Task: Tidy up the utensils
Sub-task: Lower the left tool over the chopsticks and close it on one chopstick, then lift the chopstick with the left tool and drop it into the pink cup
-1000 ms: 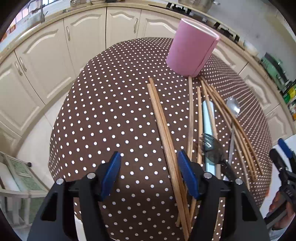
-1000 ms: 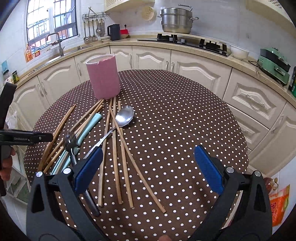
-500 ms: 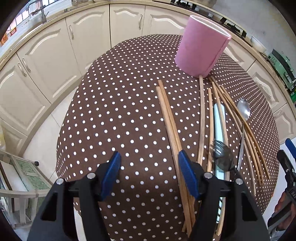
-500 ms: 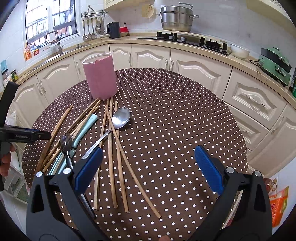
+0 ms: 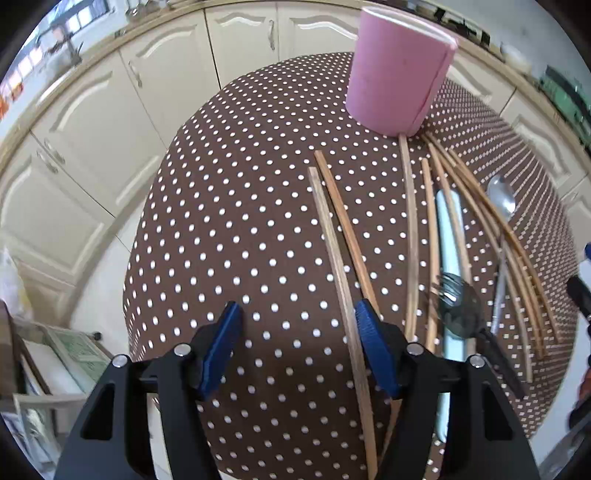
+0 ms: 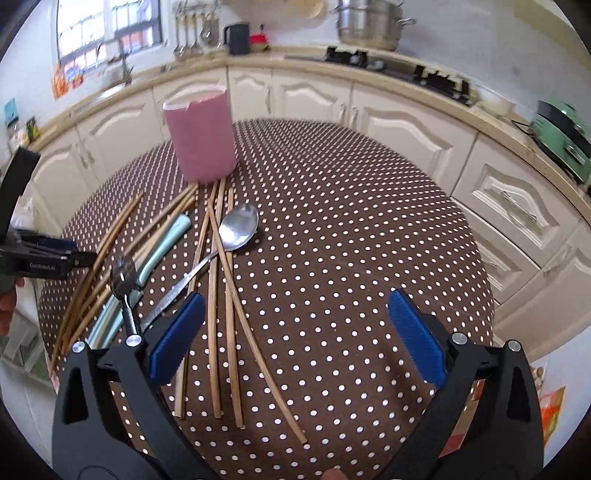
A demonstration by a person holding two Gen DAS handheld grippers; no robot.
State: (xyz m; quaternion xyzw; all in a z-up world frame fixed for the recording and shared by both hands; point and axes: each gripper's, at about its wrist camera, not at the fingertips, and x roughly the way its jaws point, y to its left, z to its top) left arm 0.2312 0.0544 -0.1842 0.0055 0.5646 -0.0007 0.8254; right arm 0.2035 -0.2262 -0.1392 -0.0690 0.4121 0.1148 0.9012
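A pink cylindrical holder (image 5: 397,74) stands upright on the round dotted table (image 5: 240,221); it also shows in the right wrist view (image 6: 201,136). Several wooden chopsticks (image 5: 341,258) (image 6: 221,314) lie fanned out below it, with a silver spoon (image 6: 238,227), a dark spoon (image 5: 458,306) and a pale green-handled utensil (image 5: 448,229). My left gripper (image 5: 297,347) is open and empty above the table's near edge, its right finger over the leftmost chopstick pair. My right gripper (image 6: 293,336) is open and empty above the chopsticks' near ends.
Cream kitchen cabinets (image 6: 406,122) curve around the table under a counter with a stove and a steel pot (image 6: 369,22). A green appliance (image 6: 561,140) sits at the right. The left gripper's body (image 6: 33,254) shows at the left table edge. A rack (image 5: 55,369) stands on the floor.
My left gripper has pulled back and drifted left, so the holder and chopsticks sit further right in its view. My right gripper has edged forward and left over the chopsticks. Both stay open.
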